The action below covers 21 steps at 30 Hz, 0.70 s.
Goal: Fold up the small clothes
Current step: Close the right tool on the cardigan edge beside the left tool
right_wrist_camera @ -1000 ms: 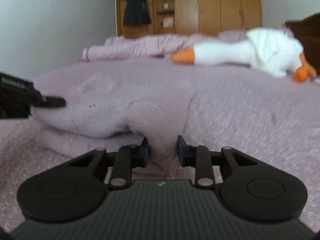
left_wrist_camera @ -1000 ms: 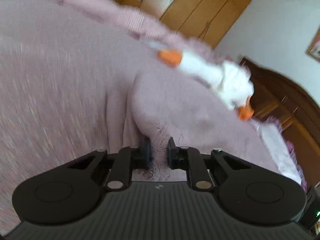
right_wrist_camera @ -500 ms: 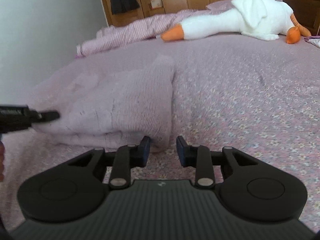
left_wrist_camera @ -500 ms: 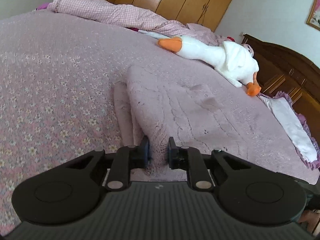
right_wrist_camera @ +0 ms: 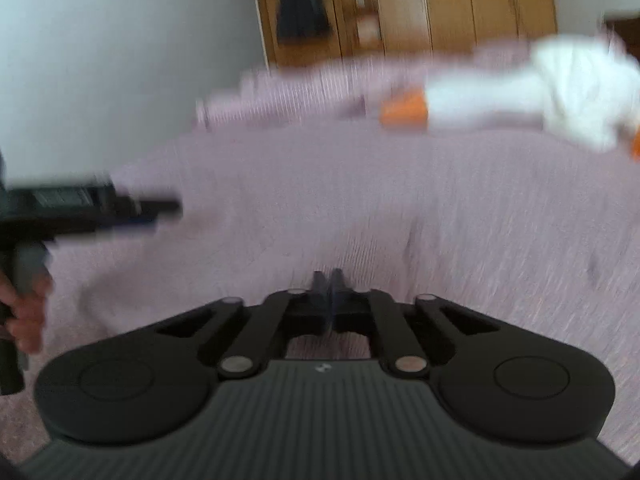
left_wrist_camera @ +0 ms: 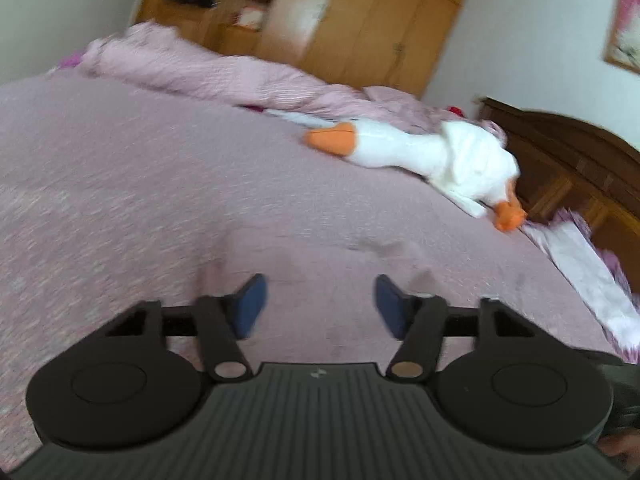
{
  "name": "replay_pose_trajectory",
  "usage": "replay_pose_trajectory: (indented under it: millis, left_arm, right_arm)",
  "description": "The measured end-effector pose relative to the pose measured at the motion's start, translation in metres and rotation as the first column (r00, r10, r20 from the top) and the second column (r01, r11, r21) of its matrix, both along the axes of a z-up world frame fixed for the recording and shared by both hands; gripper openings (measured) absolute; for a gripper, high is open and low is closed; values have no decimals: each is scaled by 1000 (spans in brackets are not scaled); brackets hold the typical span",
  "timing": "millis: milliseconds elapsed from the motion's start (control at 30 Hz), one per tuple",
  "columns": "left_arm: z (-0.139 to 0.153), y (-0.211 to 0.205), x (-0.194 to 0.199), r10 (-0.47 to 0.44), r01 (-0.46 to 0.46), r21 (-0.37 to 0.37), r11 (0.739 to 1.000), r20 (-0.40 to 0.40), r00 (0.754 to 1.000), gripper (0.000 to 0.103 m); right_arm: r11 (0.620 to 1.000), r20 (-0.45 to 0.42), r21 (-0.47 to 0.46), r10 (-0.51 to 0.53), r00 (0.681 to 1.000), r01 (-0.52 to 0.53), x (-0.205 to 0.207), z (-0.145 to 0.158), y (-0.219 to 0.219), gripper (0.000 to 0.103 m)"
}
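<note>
Left tongs point(left_wrist_camera: 318, 304): spread wide and empty, hanging just above the lilac knit garment point(left_wrist_camera: 320, 280).
Right tongs point(right_wrist_camera: 329, 280): pressed together, seemingly pinching a garment edge; blur hides it.
Garment: flat on the bed point(left_wrist_camera: 100, 184), near edge.
Goose toy point(left_wrist_camera: 432, 160): well clear.

- You're over a bed point(left_wrist_camera: 120, 184) with a pink floral cover, filling most of both views.
- Wood wardrobe point(left_wrist_camera: 360, 20) on the far wall; dark garment point(right_wrist_camera: 300, 12) hangs in its open section.
- Walls point(left_wrist_camera: 520, 40) white; a framed picture point(left_wrist_camera: 624, 28) on the right one.
- Dark wood headboard point(left_wrist_camera: 580, 160) at right.
- Bunched pink quilt point(left_wrist_camera: 224, 76) along the far edge, white goose plush point(left_wrist_camera: 432, 156) beside it.
- Soft daylight, both views motion-blurred.
</note>
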<state>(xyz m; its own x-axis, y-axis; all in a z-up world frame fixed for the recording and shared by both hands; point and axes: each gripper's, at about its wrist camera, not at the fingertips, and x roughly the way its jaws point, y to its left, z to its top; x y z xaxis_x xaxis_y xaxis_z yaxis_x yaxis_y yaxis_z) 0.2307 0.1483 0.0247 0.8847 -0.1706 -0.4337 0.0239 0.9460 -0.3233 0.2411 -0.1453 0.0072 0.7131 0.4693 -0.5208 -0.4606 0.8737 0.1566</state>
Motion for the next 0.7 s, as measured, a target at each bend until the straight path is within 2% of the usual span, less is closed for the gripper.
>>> replay_pose_trajectory:
  millis: [33,67,167,300,367,433,533,600,700]
  left_arm:
    - [-2,-6,1,4,-4,24,1000,0,1000,53]
    - [-5,-12,1,1,-1,48,999,-5,1000,51]
    - [-17,-21,3,-26,30,83,996,-50,998,41]
    - [-21,-25,0,-38,44,77,996,-75,996,24]
    - [-17,-29,-1,-52,58,93,994,-67,996,22]
    - [-16,-31,-2,-49,56,121,991,-57,997,21]
    - [-22,-33,4,-25,33,129,991,-61,998,21]
    - [-31,-32,9,-14,26,123,992,-93,996,21]
    - [-44,-30,6,-10,23,112,993,-117,993,19]
  right_arm:
    - [999,-16,-17,28,999,-28,1,-11,7,2]
    - [999,11,-30,45,999,-44,-2,-18,12,2]
    - [994,66,-105,17,998,-10,-7,-21,33,2]
    - [999,64,-40,3,998,-1,-14,-11,20,3]
    - [999,78,39,-22,997,19,-18,4,9,2]
    - [997,117,78,-37,992,28,-15,16,2,2]
    - [999,99,51,-17,995,12,13,17,12,3]
    - [998,31,-33,-45,999,46,30,0,18,2]
    - [992,91,-108,-50,995,60,15,-15,17,1]
